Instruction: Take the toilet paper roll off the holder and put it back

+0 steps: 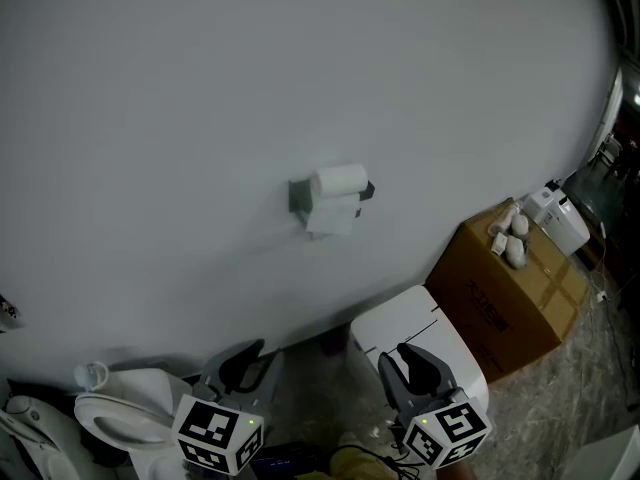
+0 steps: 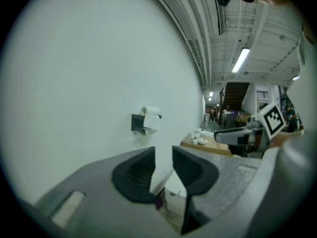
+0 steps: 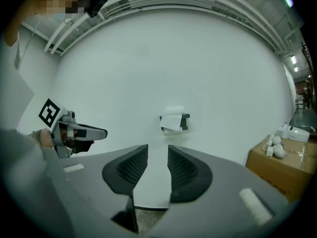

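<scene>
The toilet paper roll (image 1: 341, 180) sits on its wall holder (image 1: 299, 196), well up the plain white wall (image 1: 200, 88). Its long axis lies level and runs along the wall, left to right in the head view. The holder's dark bracket is at the roll's left end, and a dark tip shows at the right end. A loose sheet (image 1: 334, 217) hangs straight down from the roll's front and covers part of the holder.

Both grippers are low in the head view, well short of the roll, and point toward the wall. The left gripper (image 1: 248, 356) has its jaws spread, and only the wall and floor show through the gap. The right gripper (image 1: 407, 355) is spread too and pinches nothing. In its own view the roll shows just above the gap between its jaws.

Below and to the right of the roll a white box (image 1: 400, 326) stands against the wall, and the right gripper overlaps it in the head view. Further right is a brown cardboard box (image 1: 510, 293) with a few small pale things (image 1: 512, 238) on top, and beyond it a white appliance (image 1: 556, 218). A white toilet bowl (image 1: 125, 418) sits at the lower left, beside the left gripper. The floor (image 1: 590, 368) is mottled stone.
</scene>
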`<state>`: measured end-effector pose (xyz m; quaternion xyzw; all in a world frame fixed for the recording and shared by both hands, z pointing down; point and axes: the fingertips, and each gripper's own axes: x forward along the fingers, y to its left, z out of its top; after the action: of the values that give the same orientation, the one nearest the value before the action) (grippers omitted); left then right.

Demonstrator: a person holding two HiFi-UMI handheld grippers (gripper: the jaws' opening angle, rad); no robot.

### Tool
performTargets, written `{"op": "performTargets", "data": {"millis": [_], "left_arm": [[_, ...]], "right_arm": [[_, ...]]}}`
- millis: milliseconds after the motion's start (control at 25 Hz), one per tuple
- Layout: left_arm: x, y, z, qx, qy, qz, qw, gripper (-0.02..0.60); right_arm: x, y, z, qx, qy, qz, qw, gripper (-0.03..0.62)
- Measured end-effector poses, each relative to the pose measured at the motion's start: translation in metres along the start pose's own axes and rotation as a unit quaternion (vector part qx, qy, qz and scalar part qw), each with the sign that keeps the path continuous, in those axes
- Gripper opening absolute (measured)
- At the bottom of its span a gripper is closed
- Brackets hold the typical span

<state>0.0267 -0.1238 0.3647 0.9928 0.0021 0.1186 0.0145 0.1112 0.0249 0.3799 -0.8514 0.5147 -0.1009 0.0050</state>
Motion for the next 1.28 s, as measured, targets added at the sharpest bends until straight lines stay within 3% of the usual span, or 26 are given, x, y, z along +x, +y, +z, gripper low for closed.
{"op": "performTargets", "data": {"millis": [440, 1280], "left_arm": [[0.044, 0.022, 0.029, 0.025, -0.016, -0.013, 0.9995, 0.112], [0.178, 0.046, 0.104, 0.083, -0.031, -0.039, 0.9953, 0.135]], "right_arm": [[0.029, -0.025, 0.010, -0.001, -0.008, -0.001, 1.000, 0.112], [0.078, -0.087, 0.029, -0.015, 0.000, 0.011, 1.000, 0.112]]}}
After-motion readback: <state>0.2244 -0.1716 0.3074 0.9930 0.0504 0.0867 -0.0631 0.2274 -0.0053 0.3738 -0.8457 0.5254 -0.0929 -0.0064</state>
